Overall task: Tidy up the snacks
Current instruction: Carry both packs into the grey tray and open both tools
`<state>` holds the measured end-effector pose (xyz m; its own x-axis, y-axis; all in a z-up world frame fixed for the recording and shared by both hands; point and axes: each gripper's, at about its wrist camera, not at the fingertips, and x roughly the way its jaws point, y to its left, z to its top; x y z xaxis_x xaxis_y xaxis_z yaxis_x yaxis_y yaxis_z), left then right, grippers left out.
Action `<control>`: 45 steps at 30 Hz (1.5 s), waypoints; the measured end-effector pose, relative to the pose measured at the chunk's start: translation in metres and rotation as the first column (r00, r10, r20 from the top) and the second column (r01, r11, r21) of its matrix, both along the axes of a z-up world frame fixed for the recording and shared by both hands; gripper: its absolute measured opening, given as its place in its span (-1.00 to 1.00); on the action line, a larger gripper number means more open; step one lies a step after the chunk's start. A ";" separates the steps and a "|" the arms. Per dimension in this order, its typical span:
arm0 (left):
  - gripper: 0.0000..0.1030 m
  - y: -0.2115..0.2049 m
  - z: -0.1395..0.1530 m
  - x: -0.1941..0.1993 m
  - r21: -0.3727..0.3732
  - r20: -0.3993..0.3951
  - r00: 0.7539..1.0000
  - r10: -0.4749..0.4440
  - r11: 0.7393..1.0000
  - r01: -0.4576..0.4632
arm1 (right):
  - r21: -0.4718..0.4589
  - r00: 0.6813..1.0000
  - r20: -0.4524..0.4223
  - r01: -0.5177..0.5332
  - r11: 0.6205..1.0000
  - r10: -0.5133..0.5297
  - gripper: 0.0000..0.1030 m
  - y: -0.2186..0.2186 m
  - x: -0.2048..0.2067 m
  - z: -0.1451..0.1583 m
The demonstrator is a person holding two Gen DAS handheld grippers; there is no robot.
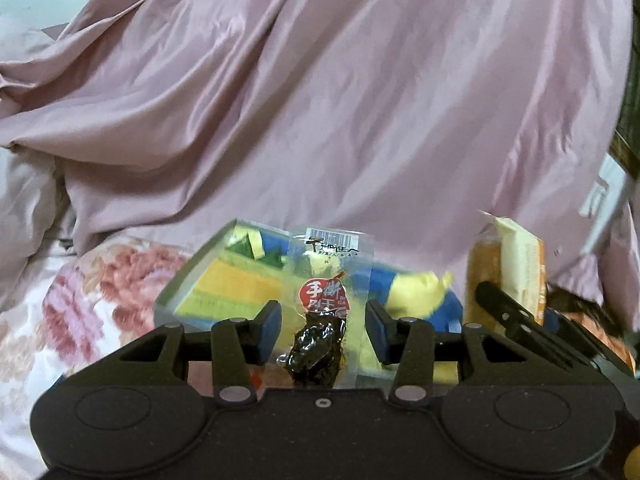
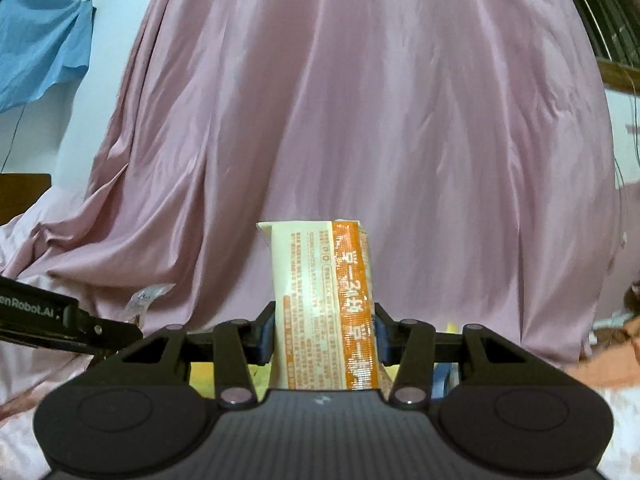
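L gripper (image 1: 323, 330) has its blue pads (image 1: 269, 332) spread wide, a clear snack packet (image 1: 326, 312) w/ dark dried meat and a red round label standing between them; neither pad seems to touch it, gap visible on both sides. Can't tell what carries the packet, its lower end is hidden behind the gripper body. Just past the L fingertips lies a clear box (image 1: 224, 280) w/ yellow, green and blue contents, sitting on a floral bedsheet (image 1: 80, 300). Pink satin fabric (image 1: 320, 100) fills everything beyond.

R gripper (image 2: 325, 334) is pinched onto an orange and cream snack pack (image 2: 324, 304), both pads pressed against its sides, pack upright and sticking out past the fingertips. In L view that same pack (image 1: 516, 268) shows to the right of L gripper, w/ R gripper's black finger (image 1: 508, 312) on it. In R view the L gripper shows at the left edge, w/ a blue cloth (image 2: 40, 40) far up left
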<state>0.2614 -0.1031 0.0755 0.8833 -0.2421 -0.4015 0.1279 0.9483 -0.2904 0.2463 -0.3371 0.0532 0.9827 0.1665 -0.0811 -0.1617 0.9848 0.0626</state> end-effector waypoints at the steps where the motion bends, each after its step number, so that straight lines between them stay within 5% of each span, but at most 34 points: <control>1: -0.07 -0.002 0.001 0.008 -0.003 0.005 1.000 0.008 1.000 -0.008 | -0.008 1.000 0.008 0.004 1.000 -0.004 -0.02 0.000 0.006 0.000; 11: -0.07 -0.018 -0.021 0.083 -0.031 -0.033 0.997 0.064 0.997 -0.065 | -0.004 0.998 -0.036 0.044 0.999 -0.044 -0.02 -0.018 0.055 -0.017; 18: -0.07 -0.023 -0.046 0.110 0.013 -0.070 0.991 0.115 0.993 -0.115 | -0.037 0.986 -0.165 0.027 0.999 -0.033 -0.02 -0.014 0.082 -0.041; 36: -0.06 -0.029 -0.079 0.096 0.126 -0.134 0.982 0.137 0.985 -0.120 | -0.195 0.943 -0.328 -0.132 0.972 0.062 -0.03 -0.001 0.076 -0.044; 45: -0.06 -0.032 -0.080 0.082 0.111 -0.150 0.979 0.135 0.987 -0.119 | -0.214 0.938 -0.339 -0.151 0.965 0.071 -0.01 -0.001 0.072 -0.041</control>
<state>0.3438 -0.1355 -0.0048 0.8285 -0.0836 -0.5537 -0.0345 0.9793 -0.1995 0.3183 -0.3383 0.0120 0.8717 0.2101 -0.4428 -0.2804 0.9547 -0.0990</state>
